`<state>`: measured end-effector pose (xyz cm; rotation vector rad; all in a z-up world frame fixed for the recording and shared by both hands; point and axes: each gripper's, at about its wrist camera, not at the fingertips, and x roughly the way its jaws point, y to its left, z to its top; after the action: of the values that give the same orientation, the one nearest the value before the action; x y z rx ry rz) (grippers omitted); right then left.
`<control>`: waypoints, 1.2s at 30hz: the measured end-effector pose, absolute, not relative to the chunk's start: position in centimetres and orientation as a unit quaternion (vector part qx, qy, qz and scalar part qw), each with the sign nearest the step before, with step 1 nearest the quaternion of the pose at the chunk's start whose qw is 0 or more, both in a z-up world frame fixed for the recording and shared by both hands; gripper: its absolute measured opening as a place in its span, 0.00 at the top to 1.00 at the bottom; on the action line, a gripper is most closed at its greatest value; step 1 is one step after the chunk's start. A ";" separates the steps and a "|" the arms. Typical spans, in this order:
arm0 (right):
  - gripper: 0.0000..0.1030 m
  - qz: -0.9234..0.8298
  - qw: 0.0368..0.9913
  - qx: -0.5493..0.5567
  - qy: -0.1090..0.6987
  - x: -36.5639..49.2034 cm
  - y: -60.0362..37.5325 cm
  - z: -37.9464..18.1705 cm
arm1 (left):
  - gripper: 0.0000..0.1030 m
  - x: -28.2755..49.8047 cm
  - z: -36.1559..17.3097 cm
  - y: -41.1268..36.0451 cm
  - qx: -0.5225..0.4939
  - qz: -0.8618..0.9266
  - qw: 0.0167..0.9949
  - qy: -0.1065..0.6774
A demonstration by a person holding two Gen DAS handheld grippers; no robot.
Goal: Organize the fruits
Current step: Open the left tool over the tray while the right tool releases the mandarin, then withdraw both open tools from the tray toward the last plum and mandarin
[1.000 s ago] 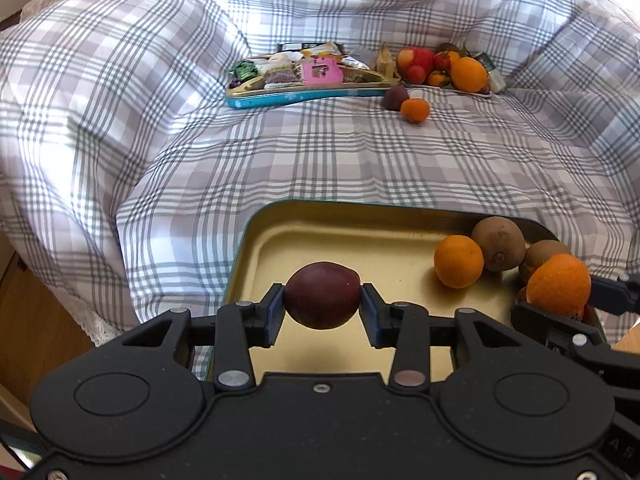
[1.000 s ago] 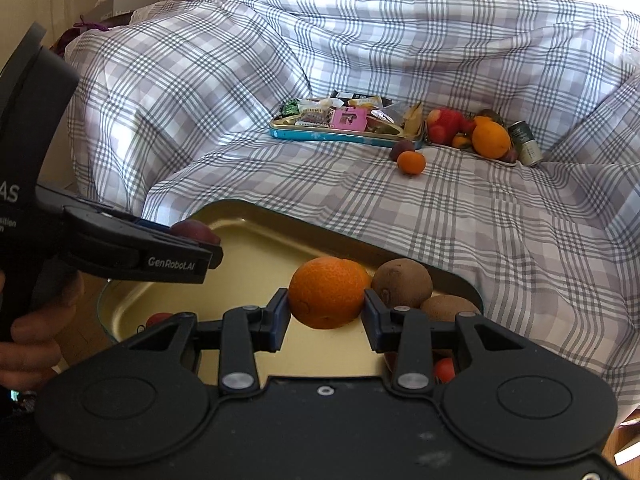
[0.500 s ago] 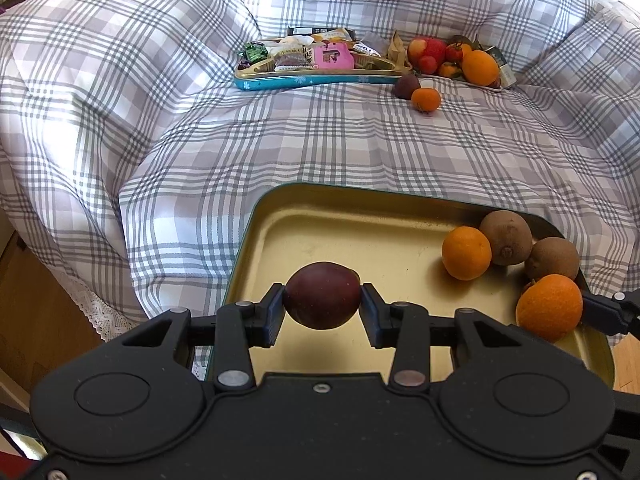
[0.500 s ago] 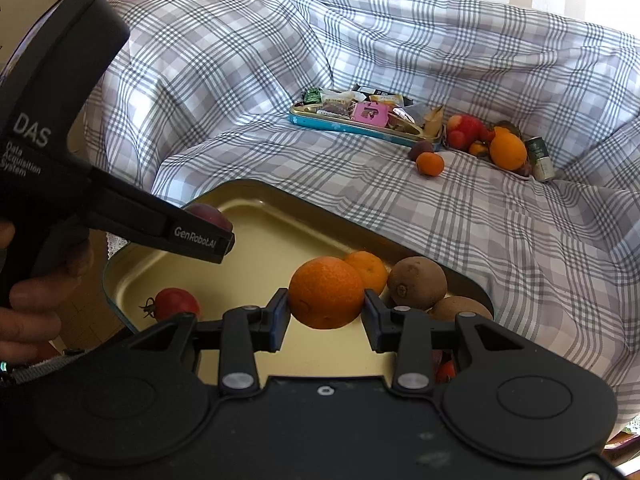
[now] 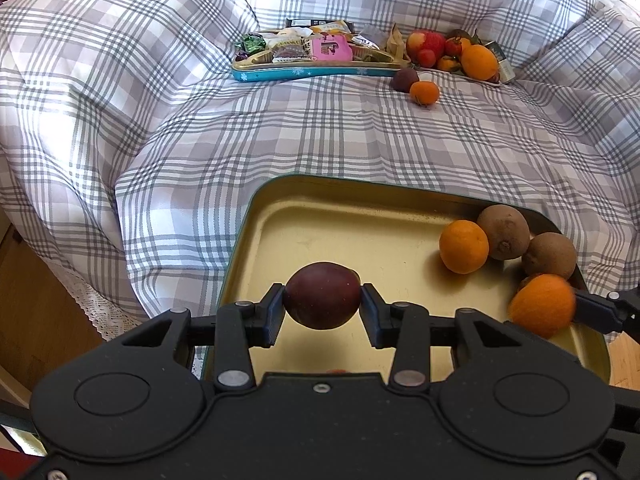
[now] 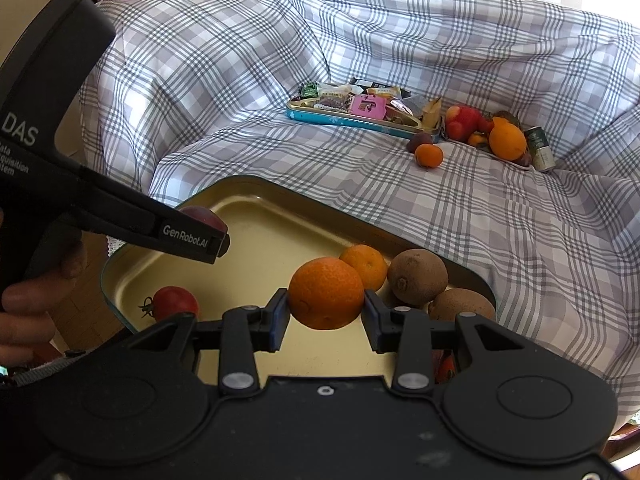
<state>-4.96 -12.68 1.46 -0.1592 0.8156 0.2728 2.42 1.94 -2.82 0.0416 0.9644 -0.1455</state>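
Grey-and-white plaid cloth covers pretty much everything, bunched up high along the back and sides, with a strip of wooden floor showing off its left edge.

Going left to right: the gold metal tray with the teal rim sits at the near edge of the cloth. Its left half is wide open, just one small red tomato near the front-left corner. The left gripper hangs over that open part, fingers pinching a dark purple plum from both sides, held clear of the tray floor. The right gripper is just beside it, pads squeezed on a big round orange above the tray.

Right side of the tray is crowded: a small orange mandarin touching two brown kiwis up against the far right rim.

Way at the back there's a teal snack tray full of wrappers, well apart from the gold one, with lots of bare cloth between. To its right sit a loose dark plum and small mandarin, then a pile of red and orange fruit.
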 end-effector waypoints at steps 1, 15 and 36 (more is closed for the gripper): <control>0.60 0.133 0.906 -0.077 0.394 -5.0 -12.7 1.5 | 0.51 2.4 -2.8 1.9 0.018 -0.073 0.883 0.464; 0.60 0.139 0.907 -0.082 0.389 -5.2 -12.5 1.6 | 0.52 1.9 -2.3 1.7 0.029 -0.069 0.893 0.443; 0.60 0.137 0.905 -0.079 0.394 -5.2 -12.5 1.4 | 0.52 2.1 -2.5 1.8 0.038 -0.060 0.888 0.454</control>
<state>-5.16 -12.54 1.42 -0.1637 0.8140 0.2838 2.05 1.78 -2.50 0.0790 0.9429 -0.1254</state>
